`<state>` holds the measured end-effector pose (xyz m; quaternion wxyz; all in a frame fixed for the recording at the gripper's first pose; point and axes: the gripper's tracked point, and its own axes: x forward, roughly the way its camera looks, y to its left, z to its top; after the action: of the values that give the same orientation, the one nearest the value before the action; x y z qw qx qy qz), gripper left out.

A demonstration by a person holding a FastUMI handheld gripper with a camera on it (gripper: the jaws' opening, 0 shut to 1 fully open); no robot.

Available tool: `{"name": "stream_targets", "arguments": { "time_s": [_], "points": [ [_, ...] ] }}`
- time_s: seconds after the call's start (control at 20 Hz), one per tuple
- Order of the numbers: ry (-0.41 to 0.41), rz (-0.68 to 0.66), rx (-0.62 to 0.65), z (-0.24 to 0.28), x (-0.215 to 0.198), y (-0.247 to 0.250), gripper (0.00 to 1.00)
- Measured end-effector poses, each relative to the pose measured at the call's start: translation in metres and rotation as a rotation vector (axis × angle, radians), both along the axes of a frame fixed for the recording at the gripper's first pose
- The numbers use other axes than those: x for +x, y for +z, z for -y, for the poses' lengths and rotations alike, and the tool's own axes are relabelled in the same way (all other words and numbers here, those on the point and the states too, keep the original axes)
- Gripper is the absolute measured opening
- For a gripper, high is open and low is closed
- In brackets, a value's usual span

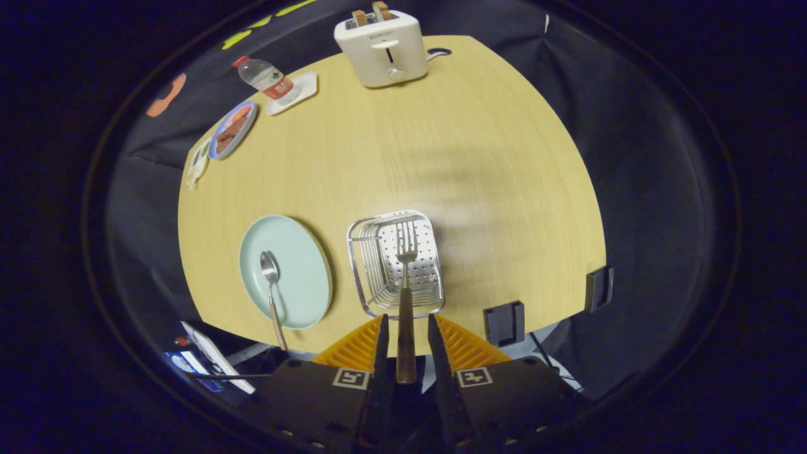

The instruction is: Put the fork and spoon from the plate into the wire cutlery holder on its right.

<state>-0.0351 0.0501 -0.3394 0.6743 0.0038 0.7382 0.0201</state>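
Clamped in the gripper (406, 328) – a wooden-handled steel fork (406, 277), long axis at twelve o'clock, tines above the square wire cutlery holder (362, 252); steel spoon (271, 284) on the pale-green plate (309, 277) at nine o'clock.

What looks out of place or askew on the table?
Nothing is spilled or damaged. The spoon lies on the plate with its handle sticking out past the rim. The gripper holds the fork above the holder.
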Motion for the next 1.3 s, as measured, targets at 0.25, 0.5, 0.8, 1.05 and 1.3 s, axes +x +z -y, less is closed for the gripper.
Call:
{"name": "stream_targets", "arguments": {
  "time_s": [0.25,0.5,0.8,1.05,1.3],
  "points": [
    [0.168,0.299,0.029,-0.033,0.024,0.038,0.78],
    [0.267,0.534,0.124,-0.106,0.011,0.058,0.98],
    [0.228,0.526,0.211,-0.181,-0.038,0.008,0.97],
    [0.203,0.464,0.181,-0.205,-0.071,-0.048,0.97],
    [0.202,0.41,0.136,-0.214,-0.084,-0.088,0.97]
  ]
}}
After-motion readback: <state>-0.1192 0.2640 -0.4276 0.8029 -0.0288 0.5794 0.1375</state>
